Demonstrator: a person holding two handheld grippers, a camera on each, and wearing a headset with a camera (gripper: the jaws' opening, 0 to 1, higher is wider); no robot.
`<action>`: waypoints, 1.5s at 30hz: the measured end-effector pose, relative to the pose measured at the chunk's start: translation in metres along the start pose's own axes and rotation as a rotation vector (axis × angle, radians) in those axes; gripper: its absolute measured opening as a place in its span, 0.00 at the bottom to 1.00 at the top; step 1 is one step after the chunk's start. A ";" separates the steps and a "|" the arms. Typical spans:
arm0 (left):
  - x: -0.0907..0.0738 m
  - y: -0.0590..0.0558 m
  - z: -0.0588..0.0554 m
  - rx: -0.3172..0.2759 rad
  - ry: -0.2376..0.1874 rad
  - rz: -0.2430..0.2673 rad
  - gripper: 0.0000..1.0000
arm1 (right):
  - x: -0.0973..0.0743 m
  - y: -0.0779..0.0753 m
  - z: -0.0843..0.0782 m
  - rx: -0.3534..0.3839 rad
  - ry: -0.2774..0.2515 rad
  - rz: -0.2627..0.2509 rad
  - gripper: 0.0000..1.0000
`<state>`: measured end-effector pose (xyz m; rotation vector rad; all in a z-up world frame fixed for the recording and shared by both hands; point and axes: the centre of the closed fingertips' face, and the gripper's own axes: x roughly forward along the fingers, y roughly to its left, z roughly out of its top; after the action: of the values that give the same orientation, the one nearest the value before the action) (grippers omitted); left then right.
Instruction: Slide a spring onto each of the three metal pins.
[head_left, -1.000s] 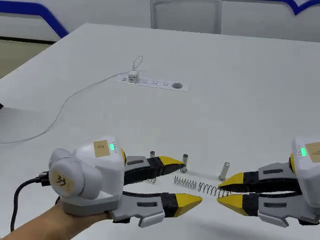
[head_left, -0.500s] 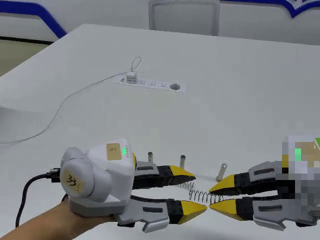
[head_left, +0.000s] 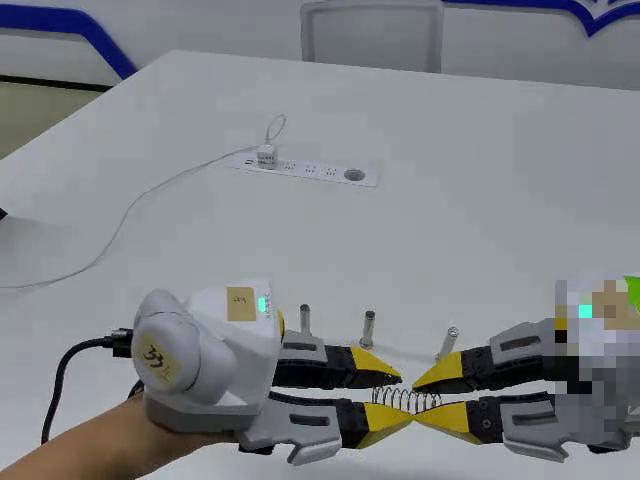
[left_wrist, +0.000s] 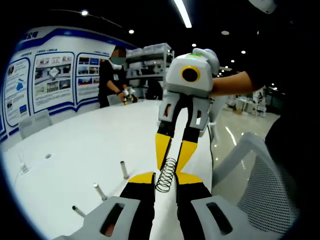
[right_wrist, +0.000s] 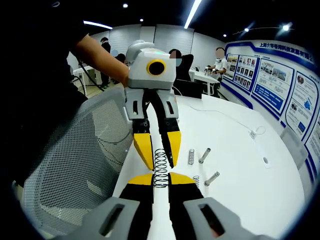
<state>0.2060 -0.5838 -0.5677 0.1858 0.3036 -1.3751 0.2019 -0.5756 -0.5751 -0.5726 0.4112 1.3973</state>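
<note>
The spring (head_left: 407, 400) lies tip to tip between the two grippers, one end inside each pair of fingers; the right gripper (right_wrist: 161, 178) has its fingers drawn in on the near coils and looks to be pinching them; the left gripper (left_wrist: 165, 176) has its fingers standing either side of the other end, and I cannot tell whether they press it or only flank it. The pins stand upright on the table (head_left: 480, 200) just past the fingertips: the right pin (head_left: 449, 341) beyond the right tips, the middle pin (head_left: 368, 326) beyond the left tips, the left pin (head_left: 305, 316) beside the left upper jaw; all three look bare.

The step in hand is probably getting the spring squared up for threading. One gripper should carry it by a few end coils, lightly, since a hard pinch would squash the bore; the other should let go or only steady the free end, leaving that end open. Turn the spring upright over the nearest pin, line its axis with the pin; then lower it straight, because a slanted approach would snag a coil on the pin's top.
</note>
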 end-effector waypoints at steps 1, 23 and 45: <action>0.000 0.000 0.000 0.000 0.000 -0.001 0.16 | 0.000 0.000 0.000 -0.003 0.001 0.000 0.11; 0.001 -0.005 -0.001 0.110 0.040 -0.035 0.09 | -0.001 0.003 0.000 -0.070 0.026 0.010 0.11; -0.004 -0.009 0.007 0.152 0.019 -0.053 0.09 | -0.010 0.002 0.001 0.028 -0.038 0.020 0.11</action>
<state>0.1973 -0.5838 -0.5591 0.3190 0.2213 -1.4503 0.1983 -0.5826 -0.5688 -0.5192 0.4063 1.4171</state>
